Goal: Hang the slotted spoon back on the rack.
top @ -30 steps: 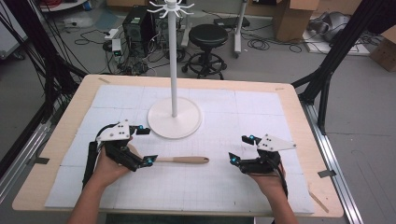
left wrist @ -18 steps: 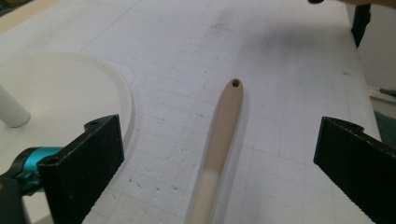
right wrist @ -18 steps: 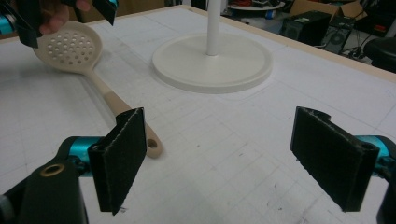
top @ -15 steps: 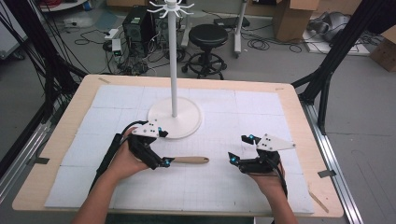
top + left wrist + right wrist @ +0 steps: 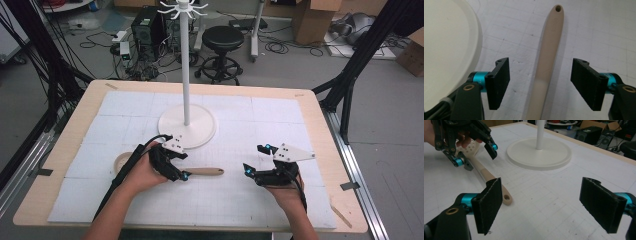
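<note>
A beige slotted spoon [image 5: 207, 171] lies flat on the white mat, its head to the left and its handle end with a hole [image 5: 506, 198] to the right. My left gripper [image 5: 181, 166] reaches down over the handle. In the left gripper view the handle [image 5: 551, 32] runs between the two pads [image 5: 499, 82]. The jaws have just been closing, and a gap still shows on each side, so my left gripper [image 5: 544, 75] is open. To the right, my right gripper [image 5: 256, 160] rests low over the mat, open and holding nothing [image 5: 549, 202]. It faces the spoon [image 5: 486, 173] and the left gripper [image 5: 475, 157].
A white stand with a round base [image 5: 187, 127] and a tall pole with hooks on top stands behind the spoon, close to the left gripper. Its base edge [image 5: 446, 45] lies beside the left jaw. The wooden table edge [image 5: 320, 130] frames the mat.
The left hand has moved right and down along the spoon until its jaws straddle the handle, and the jaws stand narrower than before. The right gripper has kept still.
</note>
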`<state>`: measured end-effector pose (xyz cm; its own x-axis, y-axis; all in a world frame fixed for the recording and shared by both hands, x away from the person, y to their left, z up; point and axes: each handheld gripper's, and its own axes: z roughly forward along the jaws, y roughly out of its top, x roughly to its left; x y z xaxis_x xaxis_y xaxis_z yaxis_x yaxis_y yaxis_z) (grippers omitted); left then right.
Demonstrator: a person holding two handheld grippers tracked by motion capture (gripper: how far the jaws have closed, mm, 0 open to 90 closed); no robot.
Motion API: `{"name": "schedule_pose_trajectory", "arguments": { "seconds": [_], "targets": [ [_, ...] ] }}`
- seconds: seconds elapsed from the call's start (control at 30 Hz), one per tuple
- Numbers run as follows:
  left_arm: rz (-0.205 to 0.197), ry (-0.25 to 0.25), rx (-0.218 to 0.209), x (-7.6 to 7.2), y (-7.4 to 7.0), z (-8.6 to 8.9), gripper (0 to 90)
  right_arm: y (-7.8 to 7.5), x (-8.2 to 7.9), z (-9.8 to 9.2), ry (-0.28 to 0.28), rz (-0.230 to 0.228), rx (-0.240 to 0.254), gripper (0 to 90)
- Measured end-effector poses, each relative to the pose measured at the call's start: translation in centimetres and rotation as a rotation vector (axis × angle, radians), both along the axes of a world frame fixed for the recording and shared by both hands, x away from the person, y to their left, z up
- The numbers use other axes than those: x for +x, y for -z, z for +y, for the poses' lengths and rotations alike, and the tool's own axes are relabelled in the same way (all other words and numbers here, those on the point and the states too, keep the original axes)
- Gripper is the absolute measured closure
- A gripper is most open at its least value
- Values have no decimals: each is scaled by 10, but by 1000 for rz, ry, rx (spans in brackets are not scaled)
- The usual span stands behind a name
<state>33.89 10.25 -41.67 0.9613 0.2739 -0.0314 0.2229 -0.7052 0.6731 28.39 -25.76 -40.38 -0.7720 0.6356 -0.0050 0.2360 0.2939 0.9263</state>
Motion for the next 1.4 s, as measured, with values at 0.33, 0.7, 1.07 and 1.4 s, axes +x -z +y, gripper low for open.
{"name": "schedule_pose_trajectory", "arguments": {
  "seconds": [0.33,0.7,1.07,1.4],
  "targets": [
    [18,12,97,0,10,-9,457,1,0,2,-6,2,-13,178],
    [22,18,123,3,12,-11,548,1,0,6,-9,-1,-27,179],
    [7,61,229,-2,5,-25,687,2,1,8,-8,-2,-31,179],
    [16,76,232,0,5,-25,698,1,1,8,-7,-8,-32,180]
  ]
}}
